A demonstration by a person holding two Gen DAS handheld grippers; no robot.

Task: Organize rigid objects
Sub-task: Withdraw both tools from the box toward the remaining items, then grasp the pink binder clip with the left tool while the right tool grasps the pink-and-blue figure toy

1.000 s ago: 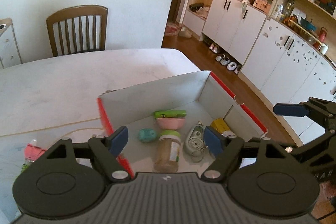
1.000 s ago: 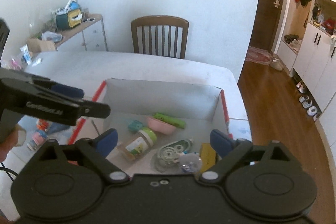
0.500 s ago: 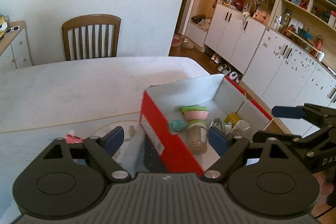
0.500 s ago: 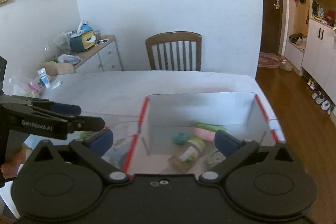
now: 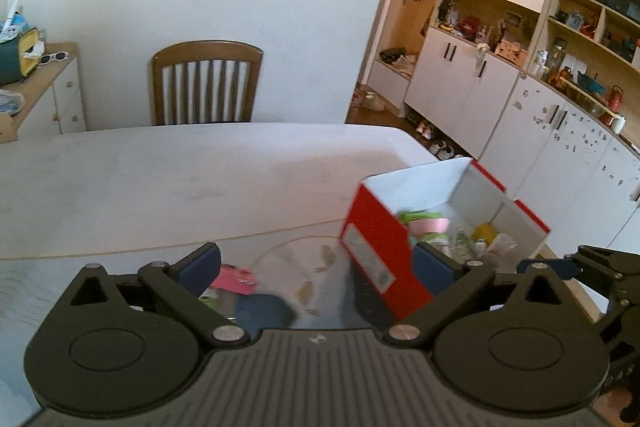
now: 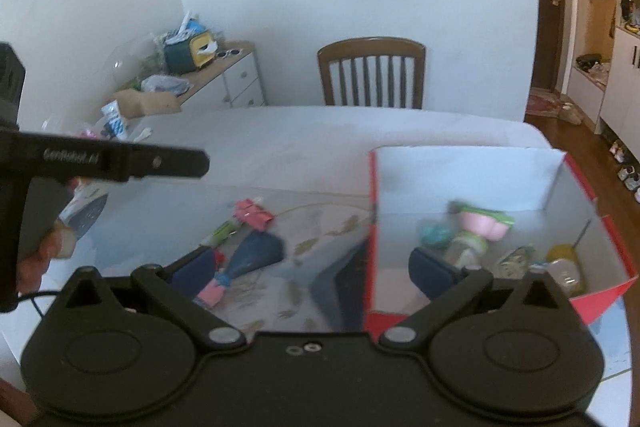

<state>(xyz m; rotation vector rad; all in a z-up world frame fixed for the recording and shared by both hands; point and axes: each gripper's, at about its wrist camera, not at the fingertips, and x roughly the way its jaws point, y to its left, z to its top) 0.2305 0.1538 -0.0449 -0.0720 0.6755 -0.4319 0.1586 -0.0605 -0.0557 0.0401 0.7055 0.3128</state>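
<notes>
Left wrist view, surroundings: I am looking across a pale table [image 5: 160, 183] toward a wooden chair [image 5: 206, 83] at its far side, with white cabinets [image 5: 520, 115] lining the room on the right.
Left wrist view, obstruction: The red outer wall of the open box [image 5: 380, 251] is facing me and hiding part of what lies inside.
Left wrist view, pose: I am holding the left gripper [image 5: 316, 263] low over the near table edge, its jaws spread wide and gripping nothing; the right gripper's tip [image 5: 560, 267] is poking in from the right.
Left wrist view, task things: A pink bowl [image 5: 428, 226] with a green item on it and a yellow item [image 5: 482, 230] are lying in the box, blurred; a pink packet [image 5: 234, 279] is lying on the table beside the left finger.
Right wrist view, surroundings: A cluttered sideboard [image 6: 208, 75] is standing at the left wall.
Right wrist view, pose: I am pointing the right gripper [image 6: 312, 267] at the box's left wall, jaws wide apart and empty; the left gripper is crossing the frame at left, gripped by a hand [image 6: 44, 251].
Right wrist view, task things: A jar [image 6: 464, 247] is lying on its side in the box near a teal item [image 6: 434, 233]; a blue pouch [image 6: 256, 253] and the pink packet are lying outside it.
</notes>
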